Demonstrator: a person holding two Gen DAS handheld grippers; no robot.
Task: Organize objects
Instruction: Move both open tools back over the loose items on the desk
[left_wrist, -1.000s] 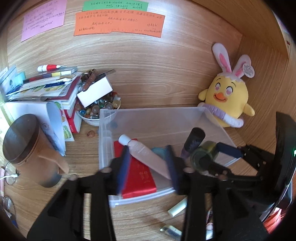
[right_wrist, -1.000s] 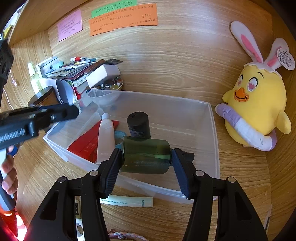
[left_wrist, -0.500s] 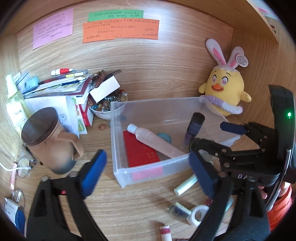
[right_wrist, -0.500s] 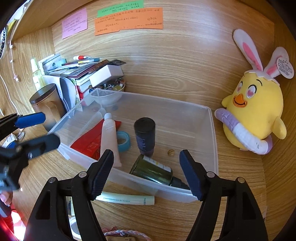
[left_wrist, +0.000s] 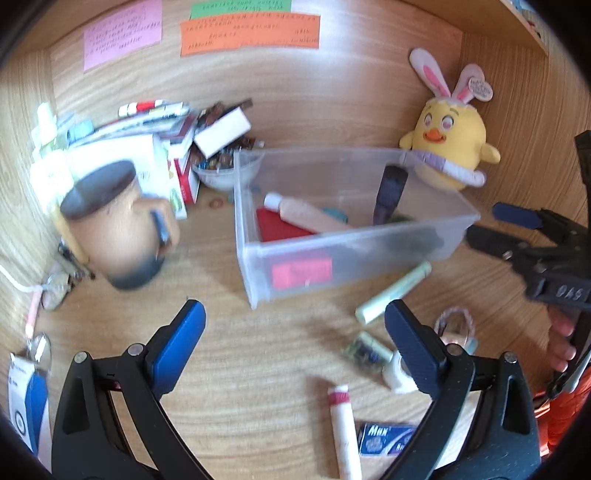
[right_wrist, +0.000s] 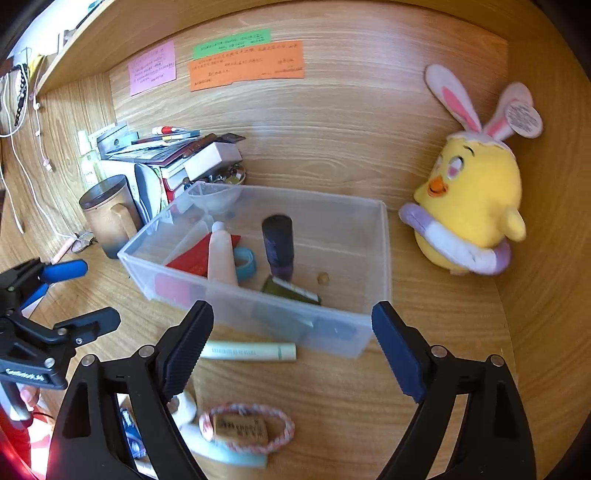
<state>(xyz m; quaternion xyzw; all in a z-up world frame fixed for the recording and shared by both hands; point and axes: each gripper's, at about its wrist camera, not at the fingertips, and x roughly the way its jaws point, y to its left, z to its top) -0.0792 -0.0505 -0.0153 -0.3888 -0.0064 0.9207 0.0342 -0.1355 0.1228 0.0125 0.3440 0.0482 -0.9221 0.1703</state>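
Both grippers, L & R, gape wide w/ nothing between; R's jaws have just been opening. Bin sits at 12 of R. Inside: red pouch, pink tube, dark bottle, green bottle lying at 6. Mint tube outside, just beside front wall.

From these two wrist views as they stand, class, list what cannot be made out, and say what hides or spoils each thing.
- Wall notes, both views: writing too small.
- Brown mug, left wrist view: motion blur smears it.
- Green bottle in the clear bin, right wrist view: its lower part hidden by the frosted front wall.
- Blue box, left wrist view: partly covered by the left gripper.
- Cork tag in the braided loop, right wrist view: print blurred.
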